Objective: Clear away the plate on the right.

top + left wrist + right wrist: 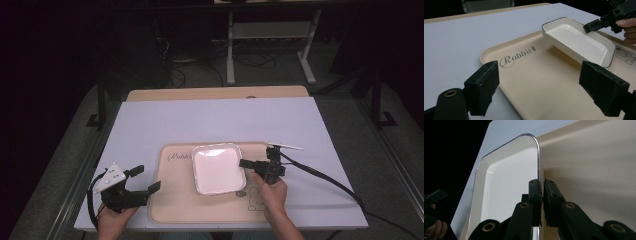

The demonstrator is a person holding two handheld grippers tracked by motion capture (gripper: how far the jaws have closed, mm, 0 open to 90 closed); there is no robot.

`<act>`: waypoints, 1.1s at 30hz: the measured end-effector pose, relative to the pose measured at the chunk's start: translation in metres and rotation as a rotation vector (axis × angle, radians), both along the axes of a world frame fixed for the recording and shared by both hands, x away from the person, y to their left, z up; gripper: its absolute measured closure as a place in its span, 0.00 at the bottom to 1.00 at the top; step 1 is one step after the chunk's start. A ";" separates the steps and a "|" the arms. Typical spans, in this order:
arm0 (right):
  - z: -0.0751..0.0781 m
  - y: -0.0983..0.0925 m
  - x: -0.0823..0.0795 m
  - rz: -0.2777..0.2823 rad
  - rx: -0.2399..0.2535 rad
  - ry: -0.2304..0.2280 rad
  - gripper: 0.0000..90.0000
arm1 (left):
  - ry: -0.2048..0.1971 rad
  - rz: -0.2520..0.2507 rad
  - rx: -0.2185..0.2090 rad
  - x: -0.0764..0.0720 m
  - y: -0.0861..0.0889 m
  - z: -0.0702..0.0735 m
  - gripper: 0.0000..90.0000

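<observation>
Right gripper (541,195) pinches the right rim of the white square dish (218,168), which sits tilted over the beige Rabbit tray (175,205). Left gripper (142,180) hangs spread at the tray's left edge. Risk: thin-rim pinch may slip, dropping the dish.

The upper half of the table (215,117) lies bare. Lower centre, the tray (175,200) and the white dish (217,167) on it block passage.
</observation>
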State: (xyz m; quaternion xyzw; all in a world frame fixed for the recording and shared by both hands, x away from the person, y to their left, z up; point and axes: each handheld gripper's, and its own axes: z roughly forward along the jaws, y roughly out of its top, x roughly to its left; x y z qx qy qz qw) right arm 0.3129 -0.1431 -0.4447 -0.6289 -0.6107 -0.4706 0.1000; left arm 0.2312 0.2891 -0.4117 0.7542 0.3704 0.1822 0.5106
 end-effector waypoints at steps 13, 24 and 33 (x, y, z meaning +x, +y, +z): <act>-0.009 0.001 0.001 -0.012 -0.060 0.053 0.93 | 0.000 -0.001 -0.001 0.000 0.000 0.000 0.18; -0.010 -0.005 -0.002 0.000 -0.053 0.073 0.91 | 0.000 -0.003 -0.002 0.000 0.000 0.000 0.18; -0.010 -0.005 -0.007 0.016 -0.072 0.072 0.91 | 0.000 -0.003 0.000 0.000 0.000 0.000 0.18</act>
